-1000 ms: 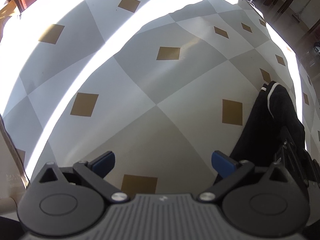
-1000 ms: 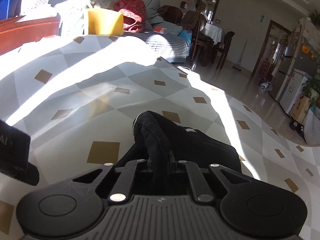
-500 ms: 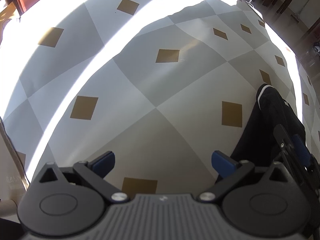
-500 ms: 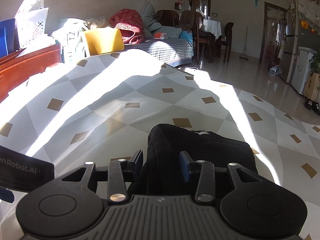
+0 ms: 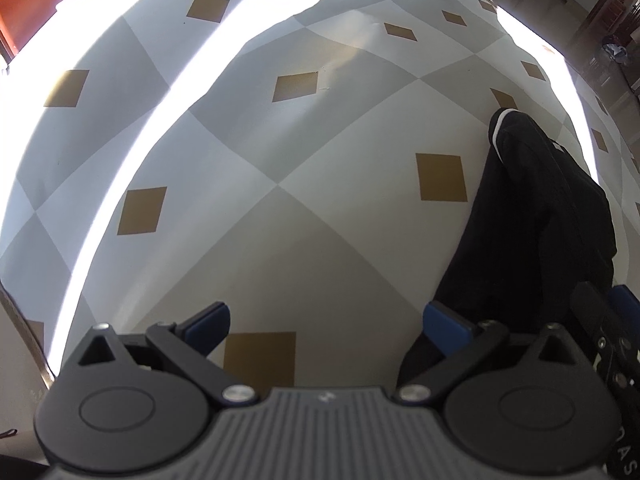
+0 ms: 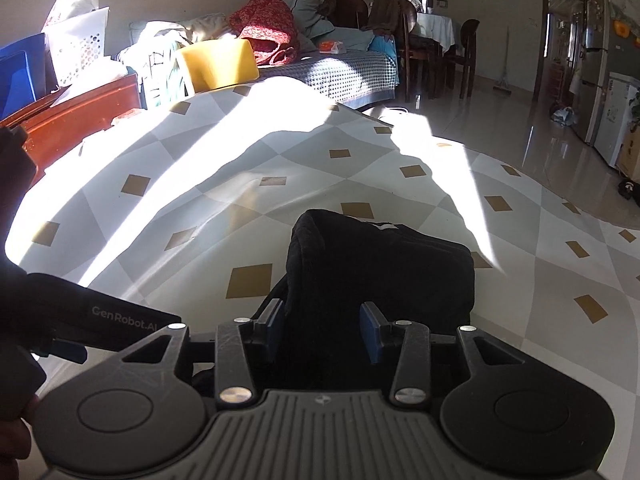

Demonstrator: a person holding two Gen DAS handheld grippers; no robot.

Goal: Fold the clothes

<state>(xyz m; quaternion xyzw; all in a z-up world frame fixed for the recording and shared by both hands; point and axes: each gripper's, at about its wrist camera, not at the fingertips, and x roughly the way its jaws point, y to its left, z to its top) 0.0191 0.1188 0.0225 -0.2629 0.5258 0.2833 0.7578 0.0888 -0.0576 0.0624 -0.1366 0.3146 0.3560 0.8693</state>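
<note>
Right wrist: black garment [image 6: 380, 264] between parted jaws.

The near end of the folded black garment [image 6: 380, 272] is disappearing behind the right gripper [image 6: 322, 326] — whether the blue pads [image 6: 370, 330] are touching the cloth can't be told. In the left wrist view the frame edge is cutting off that gripper's body, and the far doorway [image 6: 558, 36] is staying too dim to read.
</note>
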